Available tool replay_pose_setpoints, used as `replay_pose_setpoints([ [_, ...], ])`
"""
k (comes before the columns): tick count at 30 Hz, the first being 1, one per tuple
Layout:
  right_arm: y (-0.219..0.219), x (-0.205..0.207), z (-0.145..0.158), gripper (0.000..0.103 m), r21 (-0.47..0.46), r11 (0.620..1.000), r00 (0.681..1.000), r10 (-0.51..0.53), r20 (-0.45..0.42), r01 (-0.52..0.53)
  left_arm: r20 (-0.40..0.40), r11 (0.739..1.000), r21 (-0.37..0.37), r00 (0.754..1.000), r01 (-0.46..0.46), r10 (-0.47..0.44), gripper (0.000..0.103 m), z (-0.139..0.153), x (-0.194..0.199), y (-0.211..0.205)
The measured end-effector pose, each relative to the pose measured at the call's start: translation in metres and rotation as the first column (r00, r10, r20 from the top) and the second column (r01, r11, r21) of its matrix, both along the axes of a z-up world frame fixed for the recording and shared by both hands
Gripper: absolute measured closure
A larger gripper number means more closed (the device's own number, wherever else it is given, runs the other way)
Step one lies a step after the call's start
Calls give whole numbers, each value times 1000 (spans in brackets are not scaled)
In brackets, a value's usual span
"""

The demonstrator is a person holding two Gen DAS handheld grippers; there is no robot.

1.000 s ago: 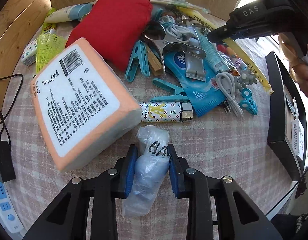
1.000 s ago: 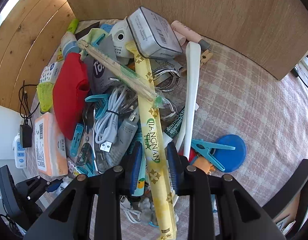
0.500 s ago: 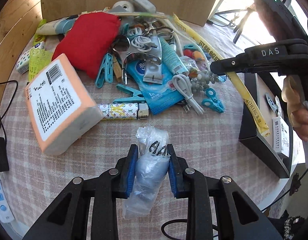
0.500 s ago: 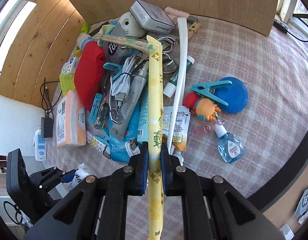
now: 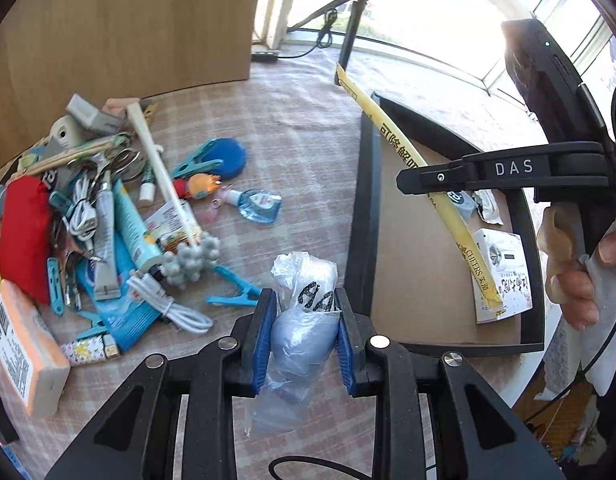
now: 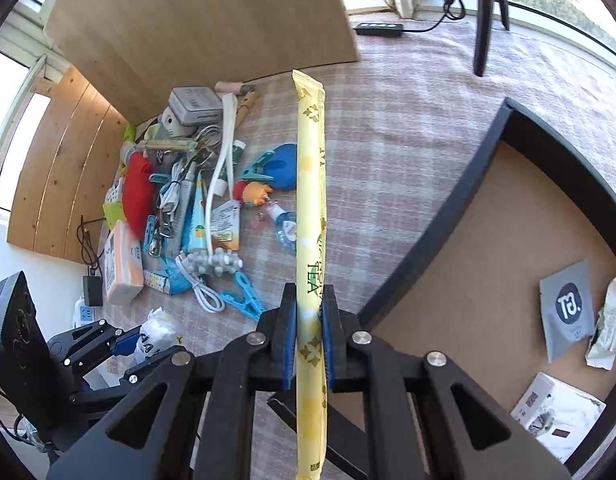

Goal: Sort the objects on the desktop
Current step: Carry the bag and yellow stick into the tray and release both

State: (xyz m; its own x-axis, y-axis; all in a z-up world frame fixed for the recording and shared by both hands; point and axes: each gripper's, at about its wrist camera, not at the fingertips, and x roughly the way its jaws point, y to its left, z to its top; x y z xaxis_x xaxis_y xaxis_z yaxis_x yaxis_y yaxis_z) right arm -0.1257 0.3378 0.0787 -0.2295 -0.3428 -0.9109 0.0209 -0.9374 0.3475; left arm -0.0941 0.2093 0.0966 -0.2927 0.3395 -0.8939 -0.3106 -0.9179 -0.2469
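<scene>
The long yellow tea sachet stick looks light and floppy, so pinching it near the middle seems smart. The right claw is clamped on it, above the bench edge beside the black-rimmed cardboard tray. The left claw squeezes 1 soft crinkly clear plastic bag bundle, probably slippery, above the checked bench.

The left gripper is clamped, its blue pads pressed against either side of a crumpled plastic bag; the right gripper is pinched tight on a long yellow tea sachet — held lengthwise between its fingers; the person's right hand wraps the handle, fingers curled round the trigger.
</scene>
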Motion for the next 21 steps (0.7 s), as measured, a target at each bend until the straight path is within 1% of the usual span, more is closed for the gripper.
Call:
replay_pose_setpoints([
  [4, 54, 11, -4, 92, 16, 994, 994, -106, 9, 106, 3, 996, 21, 996, 85, -85, 77, 1, -13, 51],
  [7, 79, 18, -14, 92, 23, 986, 986, -164, 24, 164, 19, 991, 17, 991, 135, -136, 77, -4, -19, 83],
  [12, 97, 27, -31, 92, 36, 977, 976, -212, 45, 211, 51, 979, -4, 978, 204, -203, 77, -18, -16, 120],
  [17, 103, 30, -45, 92, 31, 973, 971, -229, 70, 227, 68, 973, -23, 971, 231, -229, 76, -28, -12, 135],
  [19, 105, 30, -49, 91, 29, 973, 970, -230, 77, 228, 66, 971, -36, 970, 237, -234, 72, -30, -11, 138],
  [20, 105, 30, -50, 91, 32, 973, 970, -230, 76, 228, 68, 972, -46, 971, 232, -228, 65, -30, -11, 138],
  [21, 105, 30, -50, 89, 45, 972, 970, -233, 72, 231, 68, 973, -53, 973, 224, -220, 55, -30, -11, 137],
])
